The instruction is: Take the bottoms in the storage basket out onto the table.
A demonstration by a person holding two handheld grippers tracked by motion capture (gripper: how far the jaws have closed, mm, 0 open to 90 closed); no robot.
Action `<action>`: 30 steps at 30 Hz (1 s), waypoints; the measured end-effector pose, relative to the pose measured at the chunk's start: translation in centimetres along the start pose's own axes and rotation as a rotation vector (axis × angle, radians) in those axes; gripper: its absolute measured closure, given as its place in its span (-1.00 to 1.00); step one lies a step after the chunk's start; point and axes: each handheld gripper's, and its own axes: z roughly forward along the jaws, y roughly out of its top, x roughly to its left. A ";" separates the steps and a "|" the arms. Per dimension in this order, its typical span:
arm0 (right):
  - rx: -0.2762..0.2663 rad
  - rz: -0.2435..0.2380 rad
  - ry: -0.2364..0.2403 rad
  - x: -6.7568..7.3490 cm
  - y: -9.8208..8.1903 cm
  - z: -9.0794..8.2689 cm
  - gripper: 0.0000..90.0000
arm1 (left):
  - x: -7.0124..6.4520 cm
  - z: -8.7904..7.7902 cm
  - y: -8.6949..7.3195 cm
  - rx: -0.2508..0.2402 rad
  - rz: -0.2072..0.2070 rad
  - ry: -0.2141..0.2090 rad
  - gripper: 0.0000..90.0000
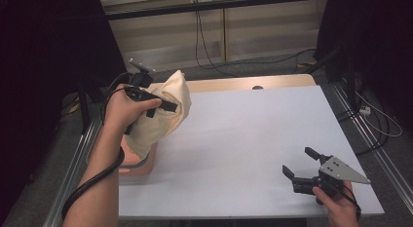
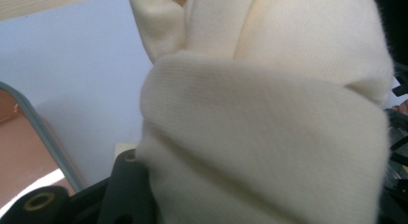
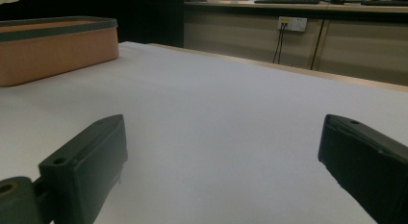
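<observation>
A cream knitted cloth (image 1: pixel 163 115) hangs bunched above the table's left side, and my left gripper (image 1: pixel 168 106) is shut on it. Up close in the left gripper view, the cream cloth (image 2: pixel 269 128) drapes over the jaws and hides the fingertips. Its lower end hangs over an orange-brown box (image 1: pixel 141 163) with a grey rim near the table's left edge. My right gripper (image 1: pixel 298 162) rests low near the front right corner, jaws spread wide with nothing between them. In the right gripper view my right gripper (image 3: pixel 221 156) faces bare table, with the box (image 3: pixel 57 46) far off.
The white table top (image 1: pixel 253 134) stretches between the two grippers. A strip of wooden table edge (image 1: pixel 243 83) shows at the back. Cables (image 1: pixel 209 42) trail over the floor behind the table, and metal rails (image 1: pixel 370 139) run along its sides.
</observation>
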 end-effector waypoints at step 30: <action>-0.006 0.012 -0.004 0.0 0.1 -0.2 -0.94 | -1.9 2.7 0.1 -0.009 0.020 -0.028 0.15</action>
